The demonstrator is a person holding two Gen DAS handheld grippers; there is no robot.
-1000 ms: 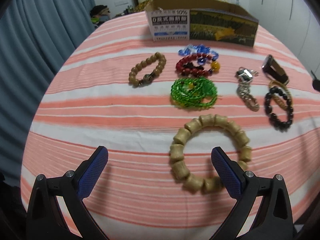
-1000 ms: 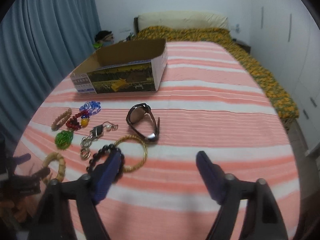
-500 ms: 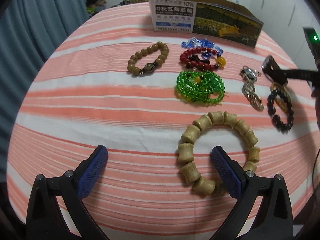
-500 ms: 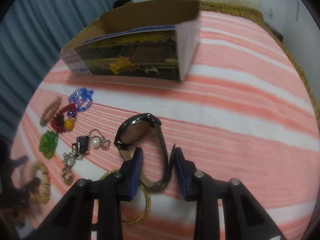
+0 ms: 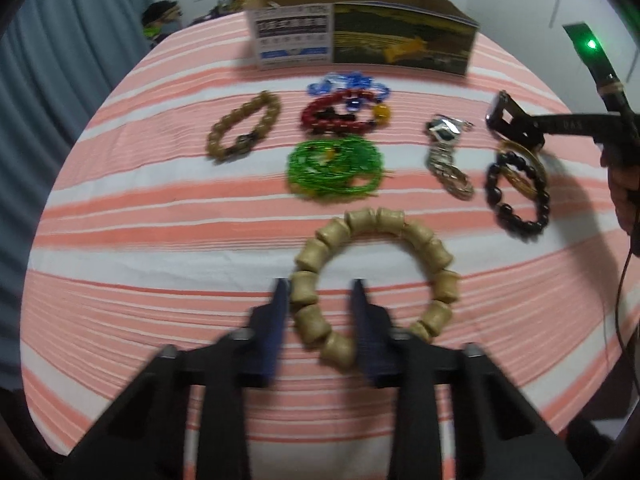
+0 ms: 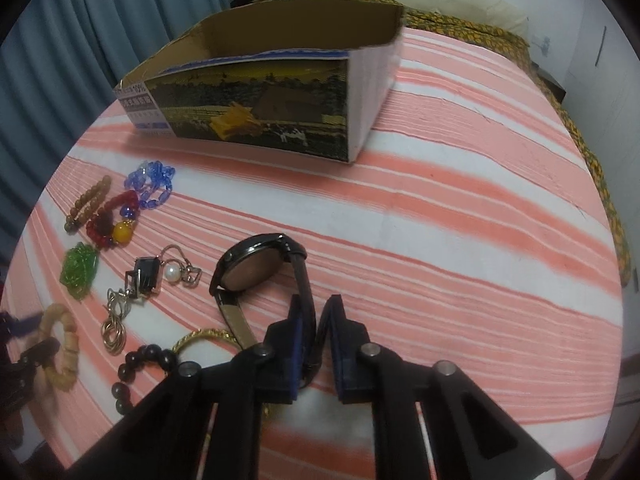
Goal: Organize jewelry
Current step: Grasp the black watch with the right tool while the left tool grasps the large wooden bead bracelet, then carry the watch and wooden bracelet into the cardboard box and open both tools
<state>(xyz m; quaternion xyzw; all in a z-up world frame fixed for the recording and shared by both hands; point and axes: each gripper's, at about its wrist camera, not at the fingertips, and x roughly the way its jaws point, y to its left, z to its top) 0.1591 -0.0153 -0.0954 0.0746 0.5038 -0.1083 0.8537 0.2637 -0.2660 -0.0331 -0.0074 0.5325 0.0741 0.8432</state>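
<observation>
A large pale wooden bead bracelet (image 5: 416,236) lies on the striped sheet. My left gripper (image 5: 319,286) straddles its near-left arc, jaws closing, with the pads against the beads. A dark wristwatch (image 6: 252,264) stands on its side. My right gripper (image 6: 315,304) is shut on the watch's black strap (image 6: 306,280), and in the left wrist view the watch (image 5: 500,112) shows at the far right. The open printed cardboard box (image 6: 260,108) stands behind the jewelry. I cannot see the box's floor.
Loose on the sheet lie a brown bead bracelet (image 5: 244,128), a red one (image 5: 340,114), blue beads (image 5: 348,82), green beads (image 5: 336,168), a metal charm chain (image 5: 448,152), black beads (image 5: 516,200) and a gold bangle (image 6: 200,336). A curtain (image 6: 100,20) hangs left.
The left jaws have swung in from wide open onto the wooden bracelet's near-left beads. The right gripper dropped toward the watch and shut on its strap.
</observation>
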